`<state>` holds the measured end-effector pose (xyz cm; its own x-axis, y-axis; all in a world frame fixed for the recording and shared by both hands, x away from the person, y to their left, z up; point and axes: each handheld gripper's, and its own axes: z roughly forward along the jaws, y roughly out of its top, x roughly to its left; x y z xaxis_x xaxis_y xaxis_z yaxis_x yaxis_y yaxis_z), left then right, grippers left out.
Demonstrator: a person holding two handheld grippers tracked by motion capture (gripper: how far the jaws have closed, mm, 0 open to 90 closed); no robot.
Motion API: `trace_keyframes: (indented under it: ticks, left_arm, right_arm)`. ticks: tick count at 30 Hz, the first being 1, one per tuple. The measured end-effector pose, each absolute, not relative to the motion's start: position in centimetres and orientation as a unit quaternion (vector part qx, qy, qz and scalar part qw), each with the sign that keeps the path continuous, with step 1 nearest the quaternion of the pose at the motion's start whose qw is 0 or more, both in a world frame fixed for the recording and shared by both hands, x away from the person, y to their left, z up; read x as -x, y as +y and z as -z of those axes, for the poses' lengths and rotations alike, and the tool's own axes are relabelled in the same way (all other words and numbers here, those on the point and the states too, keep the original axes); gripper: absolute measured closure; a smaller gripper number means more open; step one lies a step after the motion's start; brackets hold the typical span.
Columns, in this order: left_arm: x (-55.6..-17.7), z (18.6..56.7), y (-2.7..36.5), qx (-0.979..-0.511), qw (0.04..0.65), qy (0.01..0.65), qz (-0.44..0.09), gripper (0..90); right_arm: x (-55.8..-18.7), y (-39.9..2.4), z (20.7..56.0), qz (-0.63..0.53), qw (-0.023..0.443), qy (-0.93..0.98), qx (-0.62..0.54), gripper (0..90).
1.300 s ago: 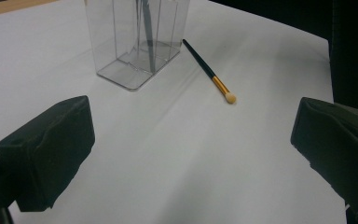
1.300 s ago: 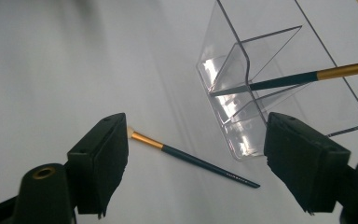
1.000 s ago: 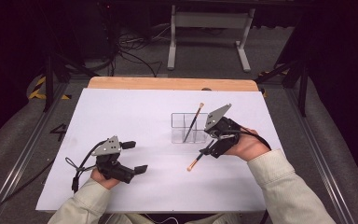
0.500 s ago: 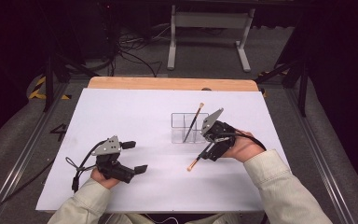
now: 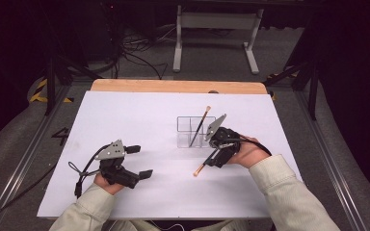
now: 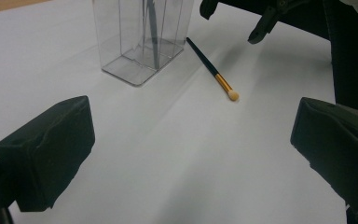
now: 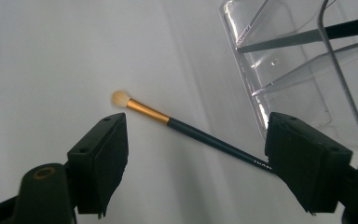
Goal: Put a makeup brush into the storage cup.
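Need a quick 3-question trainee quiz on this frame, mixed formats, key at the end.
1. True or false: the right gripper is shut on the brush on the table.
2. Where is the second brush? A) lying flat on the table B) standing tilted in the clear organizer C) held in the left gripper
3. Fill in: the ferrule just behind the lying brush's pale tip is coloured ____.

Key: 1 false, its jaws stand open on either side of the handle; 2 B; 3 gold.
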<state>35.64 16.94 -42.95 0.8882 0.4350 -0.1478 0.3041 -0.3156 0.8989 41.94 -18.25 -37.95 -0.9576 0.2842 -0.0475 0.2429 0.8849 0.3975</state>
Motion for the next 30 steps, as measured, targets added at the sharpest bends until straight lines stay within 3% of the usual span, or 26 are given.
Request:
trace_keyframes:
  ticks: [30]
  left_arm:
    - [-35.8,43.0,16.9,-0.809,0.539,0.227,-0.057,0.4]
  right_arm:
    - [-42.4,-17.9,40.8,-0.178,0.026,0.975,-0.134,21.9]
